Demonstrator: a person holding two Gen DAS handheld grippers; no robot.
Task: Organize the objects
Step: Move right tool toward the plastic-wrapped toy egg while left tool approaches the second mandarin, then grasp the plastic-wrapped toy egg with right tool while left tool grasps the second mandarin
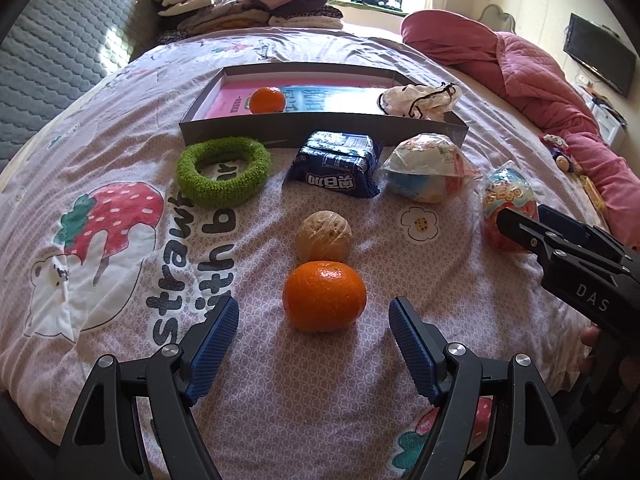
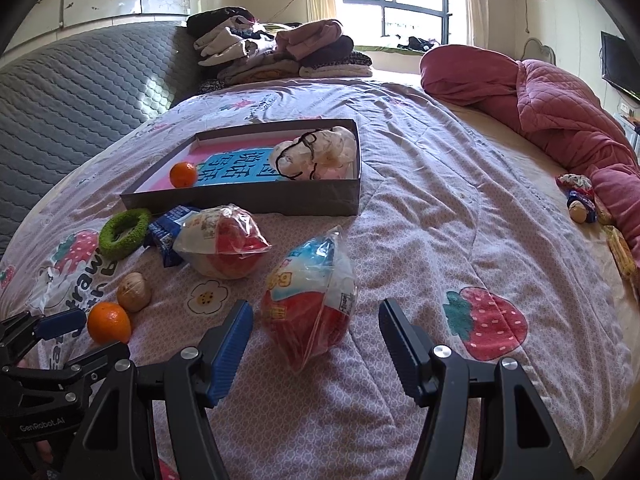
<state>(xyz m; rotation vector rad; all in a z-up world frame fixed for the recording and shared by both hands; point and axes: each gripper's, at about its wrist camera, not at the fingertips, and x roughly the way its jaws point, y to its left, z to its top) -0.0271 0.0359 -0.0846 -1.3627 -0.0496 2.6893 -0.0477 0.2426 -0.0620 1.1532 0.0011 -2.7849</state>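
An orange (image 1: 325, 296) lies on the patterned quilt just ahead of my left gripper (image 1: 314, 312), whose blue pads stand open on either side of it without touching. A walnut (image 1: 323, 236) sits right behind the orange. My right gripper (image 2: 316, 314) is open around the near end of a wrapped toy egg (image 2: 310, 308), pads apart from the wrapper. A second wrapped egg (image 2: 224, 240), a blue snack pack (image 1: 334, 164) and a green fuzzy ring (image 1: 222, 170) lie before a grey box lid (image 1: 320, 132). Inside it are another orange (image 1: 267, 100) and a white pouch (image 1: 418, 100).
Folded clothes (image 2: 276, 50) are stacked at the bed's far end. A pink quilted blanket (image 2: 560, 112) is bunched along the right side, with small toys (image 2: 578, 198) beside it. A grey padded headboard (image 2: 80, 92) runs along the left.
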